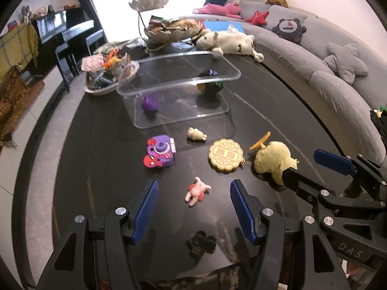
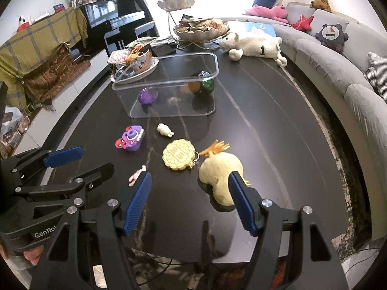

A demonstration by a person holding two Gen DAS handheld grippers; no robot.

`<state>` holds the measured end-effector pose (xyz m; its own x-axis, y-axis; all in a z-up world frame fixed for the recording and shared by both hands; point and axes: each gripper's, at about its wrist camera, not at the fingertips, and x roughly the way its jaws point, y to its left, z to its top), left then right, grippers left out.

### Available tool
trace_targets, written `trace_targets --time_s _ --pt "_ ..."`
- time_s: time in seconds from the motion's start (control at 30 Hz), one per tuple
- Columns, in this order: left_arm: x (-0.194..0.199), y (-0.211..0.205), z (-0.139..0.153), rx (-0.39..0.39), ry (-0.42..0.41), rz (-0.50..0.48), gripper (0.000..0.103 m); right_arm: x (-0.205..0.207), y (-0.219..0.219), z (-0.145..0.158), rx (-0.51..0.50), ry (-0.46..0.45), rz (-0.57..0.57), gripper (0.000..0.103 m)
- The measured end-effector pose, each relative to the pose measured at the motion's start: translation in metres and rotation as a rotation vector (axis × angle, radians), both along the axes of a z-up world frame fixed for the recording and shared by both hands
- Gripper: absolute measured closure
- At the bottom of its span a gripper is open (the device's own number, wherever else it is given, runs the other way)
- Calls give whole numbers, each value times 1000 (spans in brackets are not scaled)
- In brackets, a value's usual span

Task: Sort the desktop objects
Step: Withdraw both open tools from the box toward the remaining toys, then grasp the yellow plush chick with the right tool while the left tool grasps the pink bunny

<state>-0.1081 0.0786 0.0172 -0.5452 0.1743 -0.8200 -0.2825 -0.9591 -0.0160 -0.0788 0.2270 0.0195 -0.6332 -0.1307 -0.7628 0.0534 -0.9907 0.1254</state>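
On the dark table lie a small pink pig toy (image 1: 197, 191), a purple toy camera (image 1: 159, 151), a small cream figure (image 1: 197, 134), a round yellow mooncake charm (image 1: 226, 154) and a yellow plush chick (image 1: 273, 159). A clear plastic bin (image 1: 179, 89) holds a purple toy (image 1: 150, 103) and a dark ball (image 1: 210, 82). My left gripper (image 1: 194, 199) is open, its fingers either side of the pink pig. My right gripper (image 2: 189, 193) is open over the table, its right finger (image 2: 238, 193) in front of the plush chick (image 2: 221, 169).
A white plush sheep (image 1: 229, 41), a snack bowl stand (image 1: 169, 29) and a cluttered dish (image 1: 106, 72) stand at the table's far end. A grey sofa (image 1: 326, 72) curves along the right. A piano (image 1: 60, 31) stands at the left.
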Motion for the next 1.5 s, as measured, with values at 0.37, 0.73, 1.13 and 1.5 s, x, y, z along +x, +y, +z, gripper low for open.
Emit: trace_targets --time_s 0.37,0.73,1.13,1.5 --pt "-4 8 -20 -20 -42 -21 45 -1 5 -19 9 -28 0 38" --pt "-20 16 -40 -26 -91 -23 45 -16 11 -36 28 -68 8 38" --pt "-33 20 -58 -34 -118 -29 45 -31 14 -54 45 -96 20 38" --pt "-40 23 -68 -34 -141 -33 46 -40 12 -57 136 -66 24 38"
